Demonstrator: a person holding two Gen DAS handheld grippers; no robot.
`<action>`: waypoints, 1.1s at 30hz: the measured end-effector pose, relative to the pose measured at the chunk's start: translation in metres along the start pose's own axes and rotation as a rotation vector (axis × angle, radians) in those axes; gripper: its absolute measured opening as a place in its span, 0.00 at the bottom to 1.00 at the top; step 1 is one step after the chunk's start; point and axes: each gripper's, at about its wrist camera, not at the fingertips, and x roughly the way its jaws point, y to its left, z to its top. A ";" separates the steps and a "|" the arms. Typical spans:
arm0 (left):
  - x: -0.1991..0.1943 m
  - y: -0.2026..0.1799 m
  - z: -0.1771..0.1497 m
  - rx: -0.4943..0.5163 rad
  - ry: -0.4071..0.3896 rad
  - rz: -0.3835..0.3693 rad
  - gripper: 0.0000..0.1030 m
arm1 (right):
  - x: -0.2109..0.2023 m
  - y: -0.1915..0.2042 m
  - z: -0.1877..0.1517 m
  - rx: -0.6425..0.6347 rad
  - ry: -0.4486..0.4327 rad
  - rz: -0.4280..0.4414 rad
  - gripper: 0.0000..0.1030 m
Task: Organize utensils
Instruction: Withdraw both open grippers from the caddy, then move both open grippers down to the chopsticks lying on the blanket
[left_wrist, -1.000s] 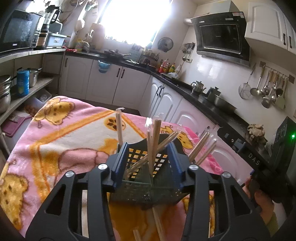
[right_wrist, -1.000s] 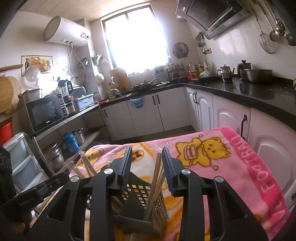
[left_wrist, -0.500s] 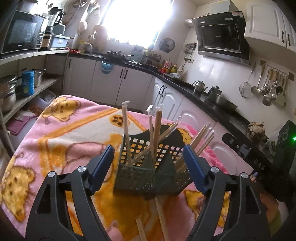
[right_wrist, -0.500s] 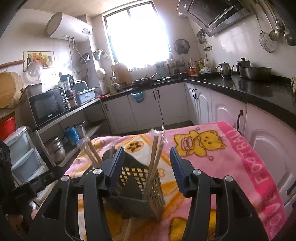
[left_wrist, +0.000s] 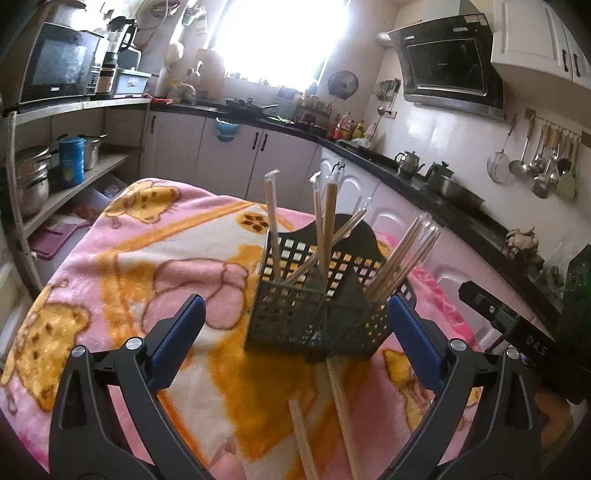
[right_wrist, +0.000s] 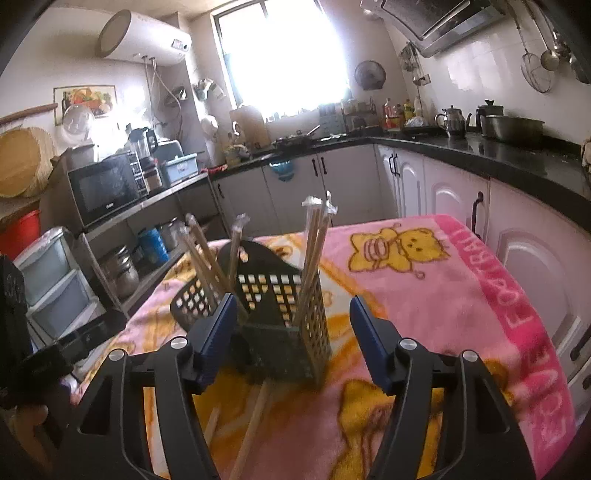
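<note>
Basket, dark mesh, stands upright on the blanket-covered worktop, wrapped chopsticks leaning in its compartments; loose sticks lie just before it. Left tongs have just been opening and stand wide, right tongs likewise, narrower; neither grips anything. Risk: a pad grazing the light basket on the soft blanket may tip it, spilling sticks.

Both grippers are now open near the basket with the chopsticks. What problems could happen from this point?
1. The basket stands on a soft blanket, and long chopsticks lean outward over its rim, so a bump from the left gripper or right gripper may tip it.
2. Loose chopsticks lie flat on the blanket before the basket; they look hard to pinch and may roll away.
</note>
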 end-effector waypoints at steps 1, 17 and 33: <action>0.000 0.000 -0.003 0.000 0.006 0.000 0.88 | -0.002 0.001 -0.003 -0.003 0.009 0.000 0.60; -0.004 -0.009 -0.039 0.028 0.071 -0.004 0.88 | -0.019 -0.001 -0.042 -0.031 0.100 -0.009 0.61; -0.006 -0.013 -0.070 0.052 0.146 -0.008 0.88 | -0.030 -0.008 -0.089 -0.057 0.214 -0.024 0.62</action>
